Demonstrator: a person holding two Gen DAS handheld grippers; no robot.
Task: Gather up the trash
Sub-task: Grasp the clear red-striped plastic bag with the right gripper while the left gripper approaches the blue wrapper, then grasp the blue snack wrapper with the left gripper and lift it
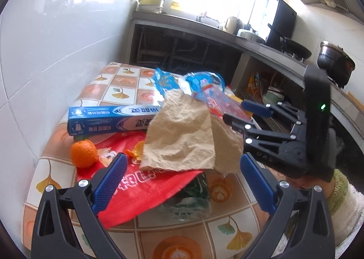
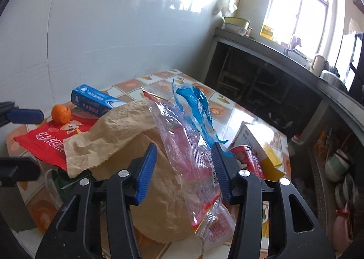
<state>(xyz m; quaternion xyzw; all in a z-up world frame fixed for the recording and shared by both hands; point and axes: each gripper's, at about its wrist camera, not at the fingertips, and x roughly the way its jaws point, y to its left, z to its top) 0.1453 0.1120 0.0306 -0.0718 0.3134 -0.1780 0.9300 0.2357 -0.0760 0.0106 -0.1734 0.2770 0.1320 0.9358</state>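
We hold our left gripper (image 1: 183,181) spread wide above the tiled table (image 1: 227,231), over the crumpled brown paper sheet (image 1: 182,136). Our right gripper (image 2: 185,172) reaches in from the right, fingers parted around the clear crinkled plastic wrapper (image 2: 182,145), which runs lengthwise away from us; whether the pads touch it, we cannot tell.

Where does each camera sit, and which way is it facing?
Left wrist: on the left gripper, facing the trash pile and counter; the right gripper and a sleeve show.
Right wrist: on the right gripper, open around a clear wrapper; one of the left fingers shows.
Shared: orange, toothpaste box, brown paper.
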